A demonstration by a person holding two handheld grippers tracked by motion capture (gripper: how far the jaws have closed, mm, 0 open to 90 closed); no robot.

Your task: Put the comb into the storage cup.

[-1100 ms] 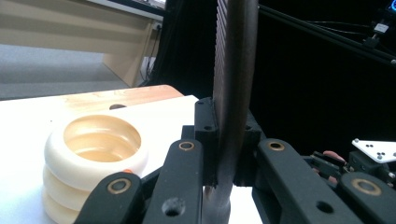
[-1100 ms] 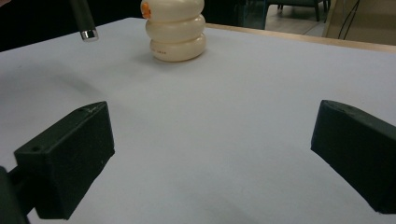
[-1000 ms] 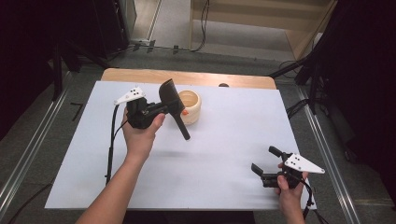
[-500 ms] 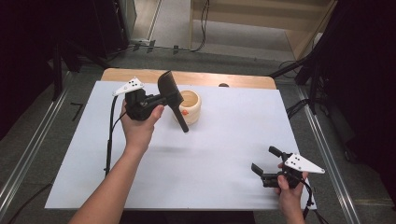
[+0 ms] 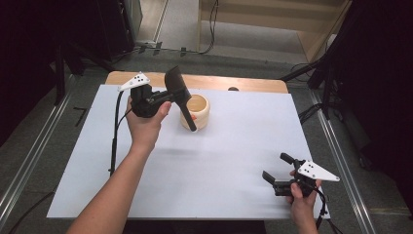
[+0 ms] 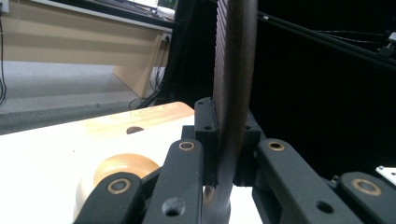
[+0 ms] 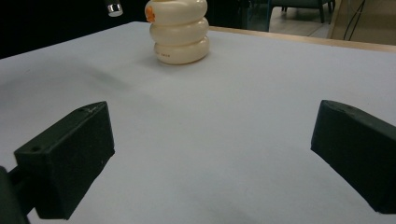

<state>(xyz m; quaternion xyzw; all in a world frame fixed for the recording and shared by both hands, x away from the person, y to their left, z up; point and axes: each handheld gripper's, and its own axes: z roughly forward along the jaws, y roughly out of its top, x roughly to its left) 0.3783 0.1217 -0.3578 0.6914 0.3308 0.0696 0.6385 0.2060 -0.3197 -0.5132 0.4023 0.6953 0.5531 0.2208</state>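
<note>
Left gripper (image 5: pixel 163 97) pinches black spatula (image 5: pixel 179 95), upper centre | spatula handle end at wooden cup (image 5: pixel 197 111) | right gripper (image 5: pixel 282 171) spread, idle lower right | placement unfinished

A cup (image 5: pixel 196 111) is standing on the desk (image 5: pixel 234 146) toward its far edge, left of centre. A spatula (image 5: pixel 179 95) is hanging just left of it, clamped in the left hand-held gripper (image 5: pixel 163 97). The right hand-held gripper (image 5: pixel 275 170) is sitting near the desk's near right corner, well apart from the cup.
</note>
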